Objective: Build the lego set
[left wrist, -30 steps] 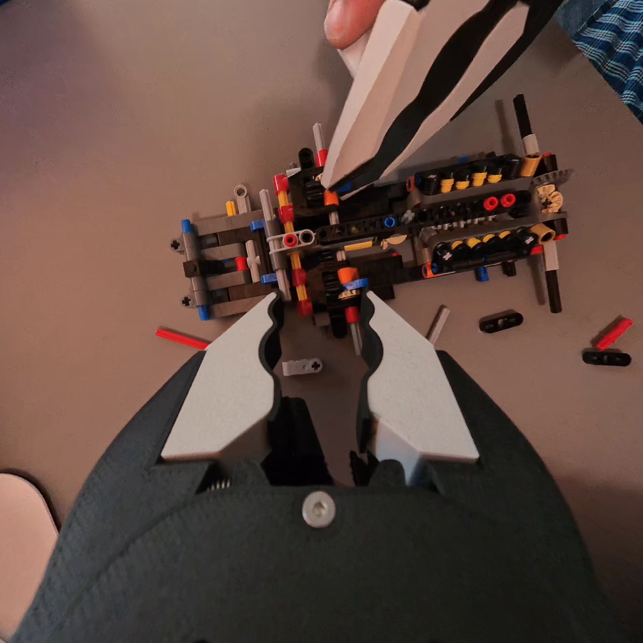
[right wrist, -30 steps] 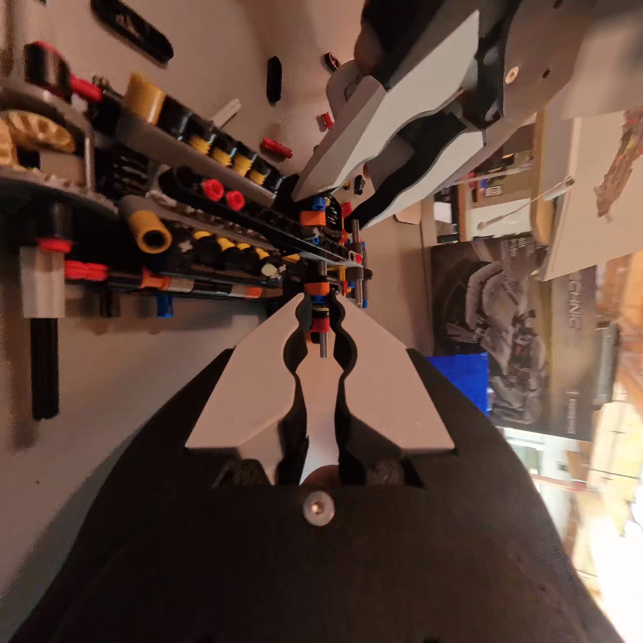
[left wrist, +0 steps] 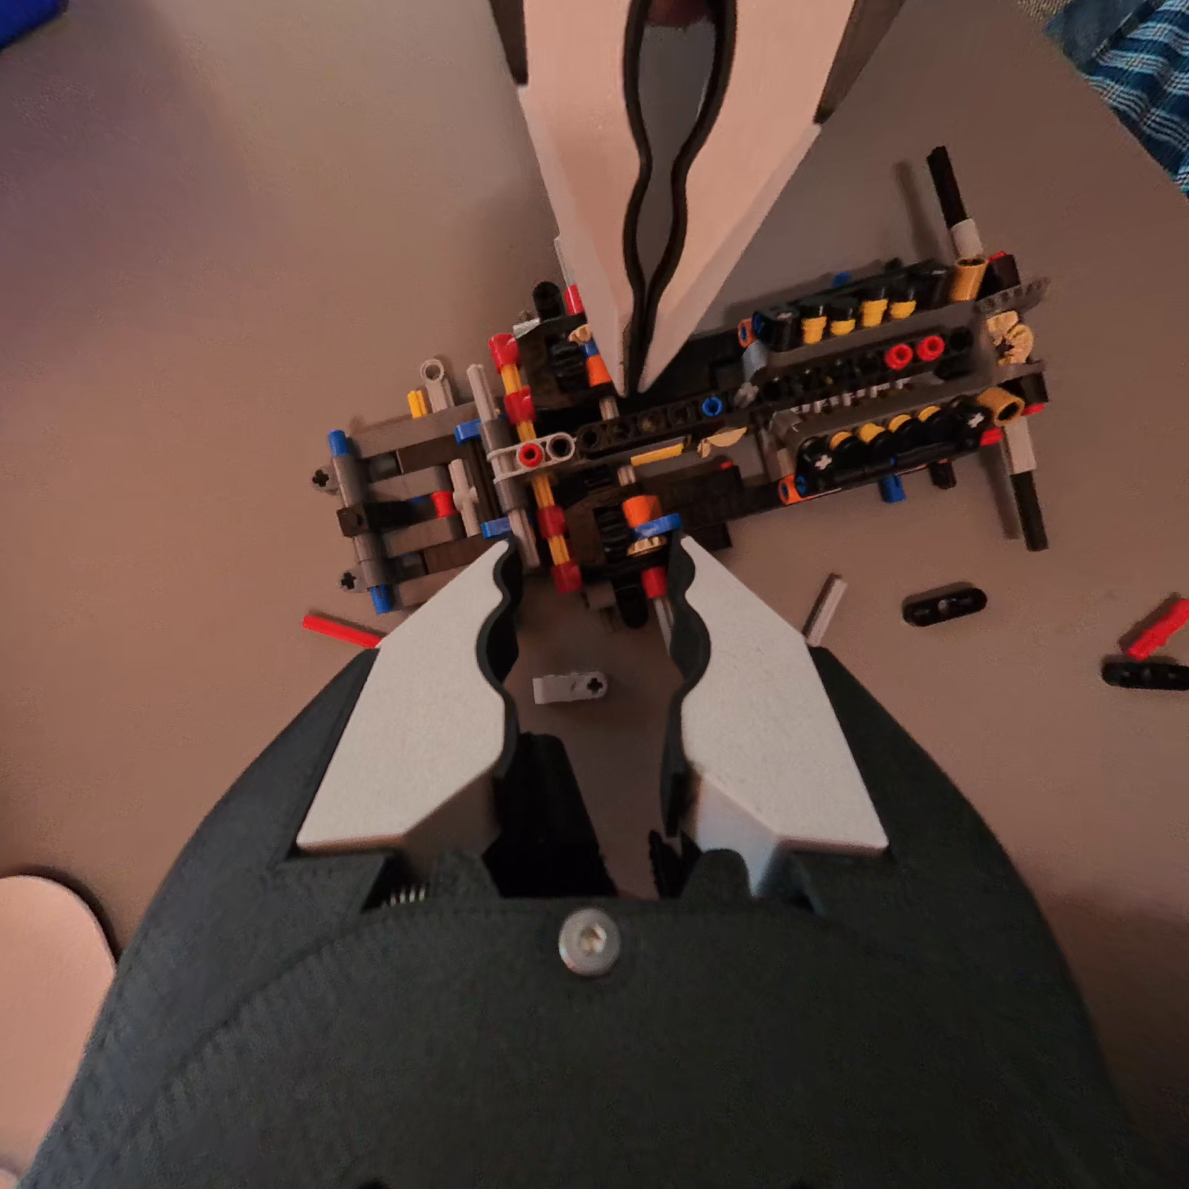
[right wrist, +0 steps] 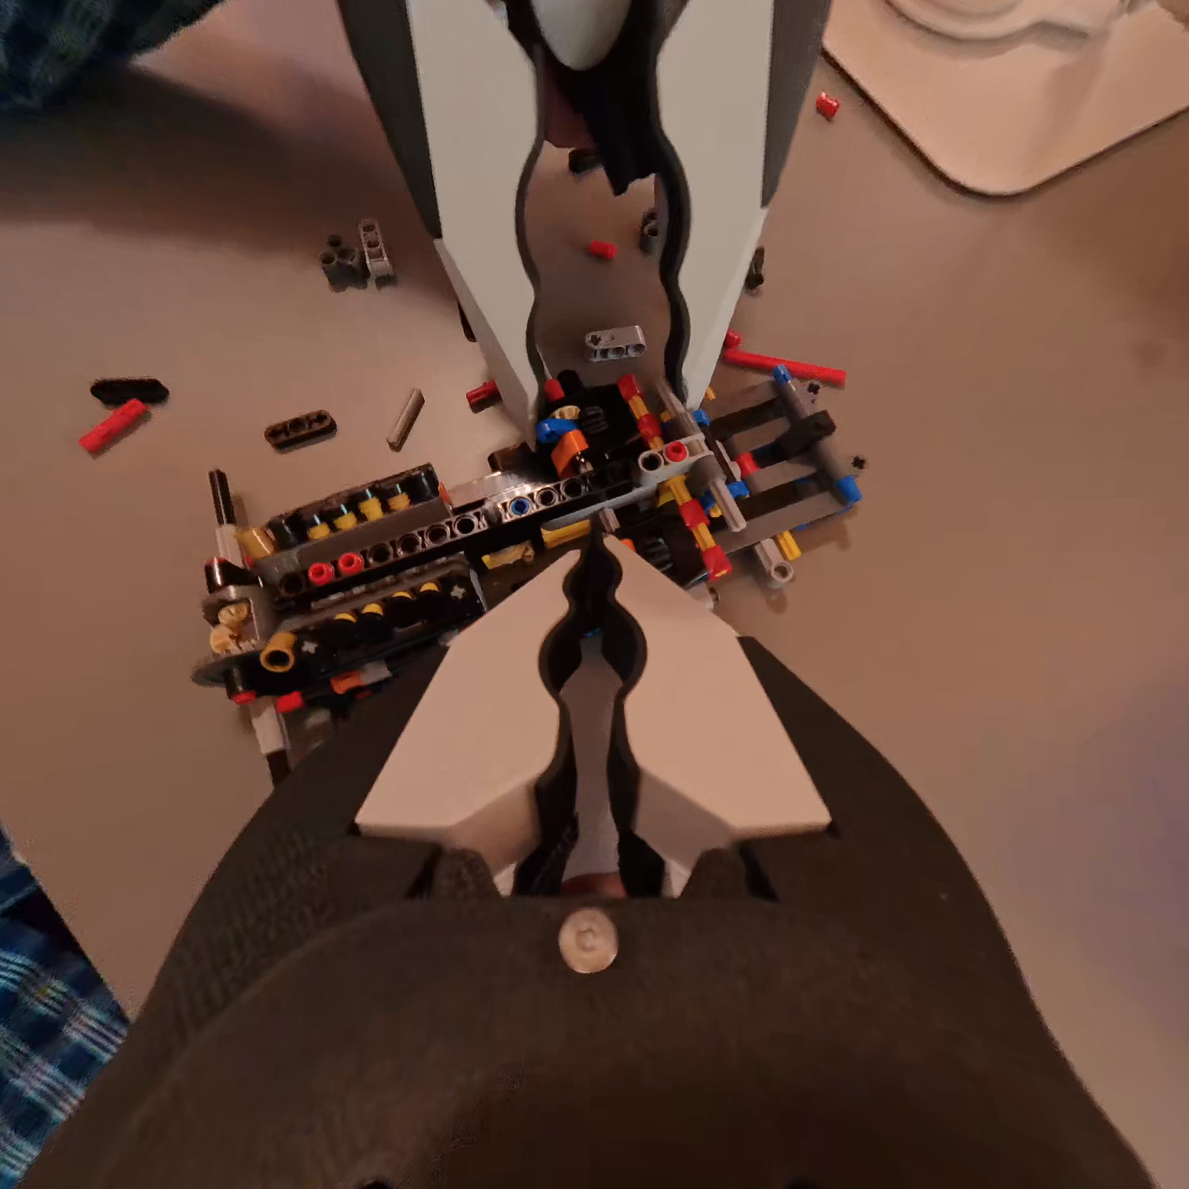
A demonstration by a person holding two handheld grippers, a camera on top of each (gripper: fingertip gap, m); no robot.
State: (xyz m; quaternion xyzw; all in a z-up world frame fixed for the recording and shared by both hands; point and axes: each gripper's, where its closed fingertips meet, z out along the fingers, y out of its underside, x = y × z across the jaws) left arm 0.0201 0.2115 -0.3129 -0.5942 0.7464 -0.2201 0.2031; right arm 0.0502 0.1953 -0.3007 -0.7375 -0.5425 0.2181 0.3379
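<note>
The long lego assembly [left wrist: 675,437] of black, grey, red, yellow and blue parts lies flat on the brown table; it also shows in the right wrist view [right wrist: 515,515]. My left gripper [left wrist: 595,553] is open. Its fingers straddle the near edge of the assembly around an orange and blue bush on a grey axle [left wrist: 643,515]. It enters the right wrist view [right wrist: 611,392] from the top. My right gripper [right wrist: 595,540] is shut, with its tips touching the middle of the assembly at a grey axle end. It comes in from the far side in the left wrist view [left wrist: 634,386]. I see nothing between its fingers.
Loose parts lie round the assembly: a grey connector [left wrist: 569,687] between my left fingers, a red axle [left wrist: 341,629], a short grey axle [left wrist: 823,605], black short beams [left wrist: 944,605], and a red piece [left wrist: 1155,634]. Grey connectors [right wrist: 357,257] and a pale tray [right wrist: 1029,96] lie farther off.
My right gripper has swung from a sideways tilt to point straight at the assembly's middle from the far side, fingers closed tighter. The left gripper and the assembly have hardly moved.
</note>
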